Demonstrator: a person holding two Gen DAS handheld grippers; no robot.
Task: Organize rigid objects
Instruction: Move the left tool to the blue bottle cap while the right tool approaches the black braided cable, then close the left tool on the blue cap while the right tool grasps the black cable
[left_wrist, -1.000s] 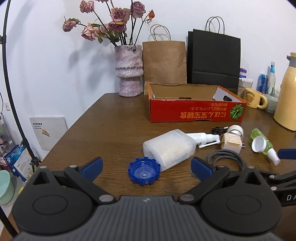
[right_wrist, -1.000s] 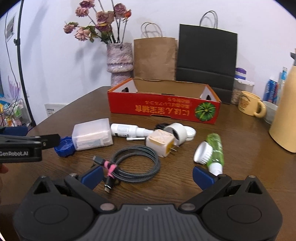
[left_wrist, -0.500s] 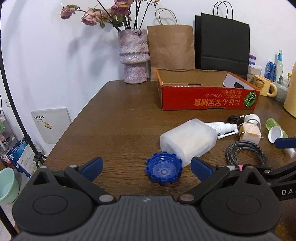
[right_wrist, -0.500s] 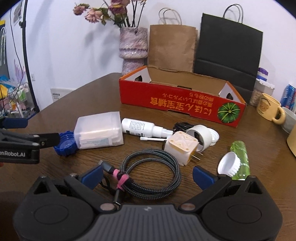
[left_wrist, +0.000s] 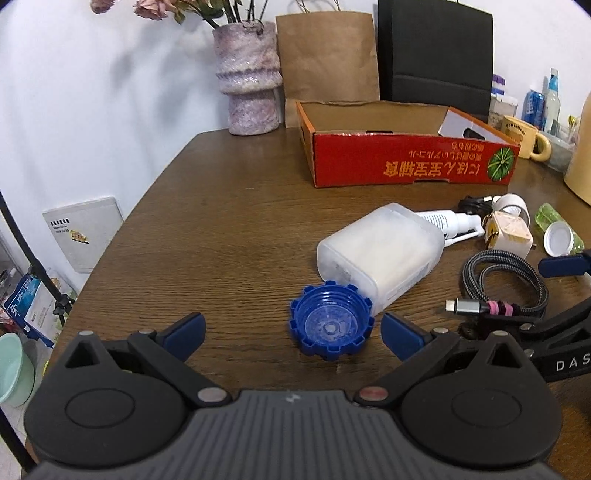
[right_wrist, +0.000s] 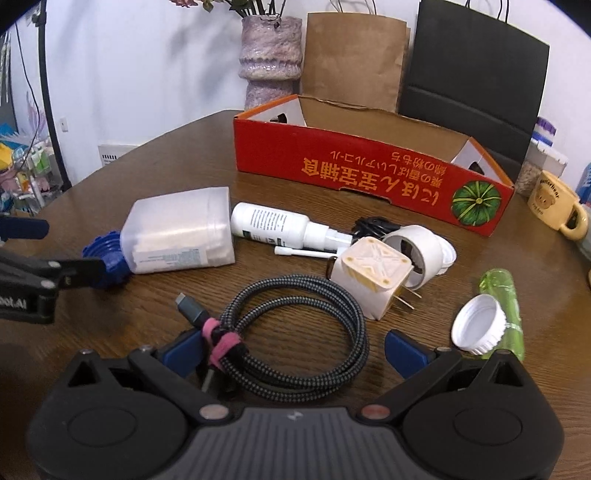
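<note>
Purple vase, brown paper bag, black bag, yellow mug behind

both low, facing box; overlapping clutter

Under my tongs the wooden table shows a grained, slightly glossy brown. The jar is frosted, matt plastic, its ribbed blue cap shinier. My cable wears woven braid; the box is printed cardboard.

Bare counter lies open left of the frosted jar; the way to the red box (open-topped) is crowded by spray bottle, charger and coiled cable.
</note>
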